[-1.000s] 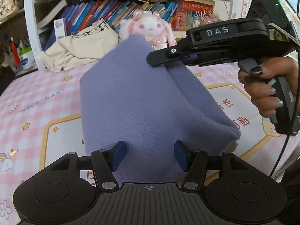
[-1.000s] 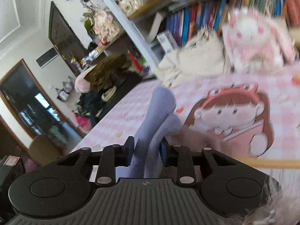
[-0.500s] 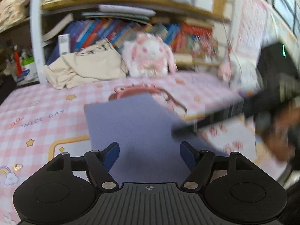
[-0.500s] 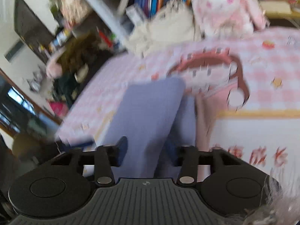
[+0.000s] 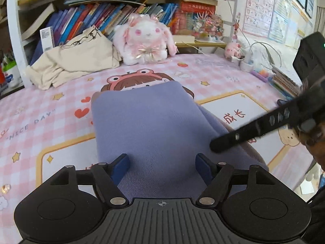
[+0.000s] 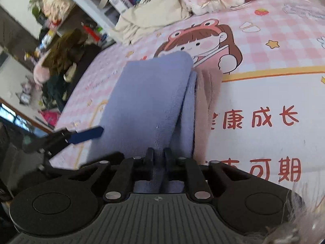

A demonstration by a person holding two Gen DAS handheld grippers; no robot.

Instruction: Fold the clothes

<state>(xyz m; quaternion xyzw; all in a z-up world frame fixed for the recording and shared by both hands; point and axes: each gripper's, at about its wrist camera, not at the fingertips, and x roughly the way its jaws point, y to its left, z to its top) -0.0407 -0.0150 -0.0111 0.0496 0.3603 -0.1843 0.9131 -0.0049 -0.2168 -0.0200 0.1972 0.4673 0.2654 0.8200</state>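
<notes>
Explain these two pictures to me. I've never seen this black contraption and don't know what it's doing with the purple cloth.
Each picture comes from a camera on a hand-held, two-finger gripper, looking along its fingers. In the left view, the left gripper is open above a folded purple garment on a pink checked mat. The right gripper is opening, with a fold of the garment between its fingers. A plush rabbit and beige clothing lie behind, by the bookshelf.

A book-crammed wooden shelf (image 5: 126,10) backs the pink checked tabletop (image 5: 223,75), with wall charts (image 5: 262,8) at right.
</notes>
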